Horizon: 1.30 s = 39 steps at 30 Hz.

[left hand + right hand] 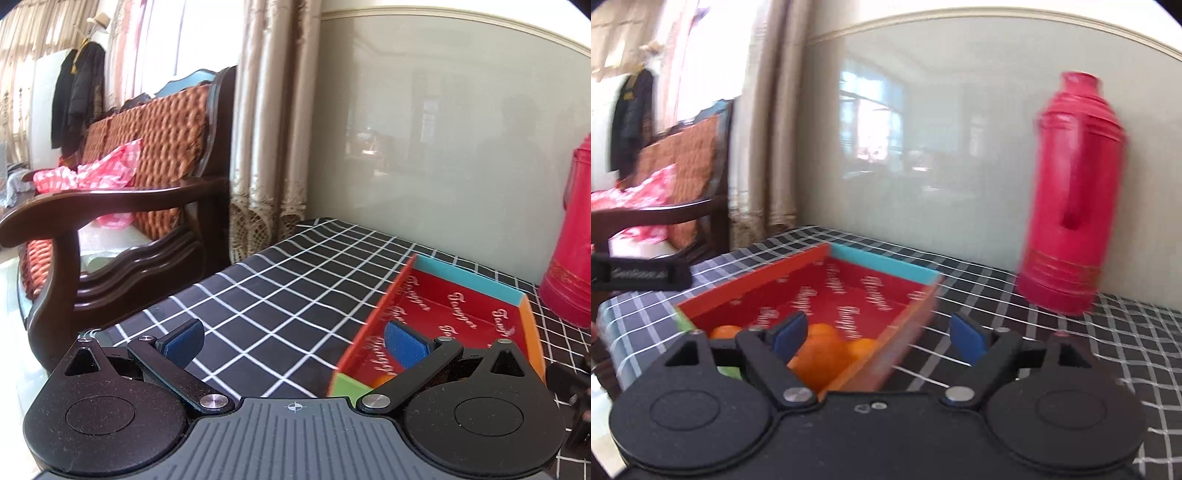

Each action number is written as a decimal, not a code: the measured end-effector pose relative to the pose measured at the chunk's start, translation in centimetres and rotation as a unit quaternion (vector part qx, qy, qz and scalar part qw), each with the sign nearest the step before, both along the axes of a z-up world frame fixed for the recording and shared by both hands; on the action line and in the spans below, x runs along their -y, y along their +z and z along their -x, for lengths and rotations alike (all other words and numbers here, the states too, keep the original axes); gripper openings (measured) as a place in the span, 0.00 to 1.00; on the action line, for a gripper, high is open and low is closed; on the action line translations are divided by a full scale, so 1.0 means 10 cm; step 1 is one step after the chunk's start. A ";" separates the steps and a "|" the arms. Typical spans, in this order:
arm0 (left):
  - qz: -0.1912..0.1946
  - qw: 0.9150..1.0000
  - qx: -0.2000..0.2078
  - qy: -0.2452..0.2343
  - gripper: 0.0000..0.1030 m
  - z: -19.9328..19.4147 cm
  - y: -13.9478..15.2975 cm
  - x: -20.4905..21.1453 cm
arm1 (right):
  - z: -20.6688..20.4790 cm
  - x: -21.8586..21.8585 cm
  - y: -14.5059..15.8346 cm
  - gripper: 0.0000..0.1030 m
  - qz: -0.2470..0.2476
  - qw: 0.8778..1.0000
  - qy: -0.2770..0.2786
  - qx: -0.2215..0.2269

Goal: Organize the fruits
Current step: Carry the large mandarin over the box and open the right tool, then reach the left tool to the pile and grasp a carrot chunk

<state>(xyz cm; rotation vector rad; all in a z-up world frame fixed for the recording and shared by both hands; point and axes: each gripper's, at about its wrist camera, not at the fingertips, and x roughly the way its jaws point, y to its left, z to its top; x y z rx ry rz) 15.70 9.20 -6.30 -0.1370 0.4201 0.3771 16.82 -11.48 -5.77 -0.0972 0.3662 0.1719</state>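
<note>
Oranges piled in the near end of a red tray on a checked table, right gripper spread wide, nothing held, left gripper likewise released, thermos stood beside the tray.

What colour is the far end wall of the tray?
Turquoise blue; the far end wall of the tray shows best in the left wrist view.

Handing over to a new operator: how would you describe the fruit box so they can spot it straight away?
On the black checked tablecloth against the pale wall, left of the tall red thermos, sits a shallow open box. Its floor is red with white script, each wall a different colour, and oranges lie at its near end.
</note>
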 end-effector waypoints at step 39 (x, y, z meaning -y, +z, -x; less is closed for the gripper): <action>-0.087 0.946 0.014 -0.312 0.97 -0.22 -0.19 2.73 | 0.62 1.95 -0.15 0.94 0.013 0.912 -0.409 -0.035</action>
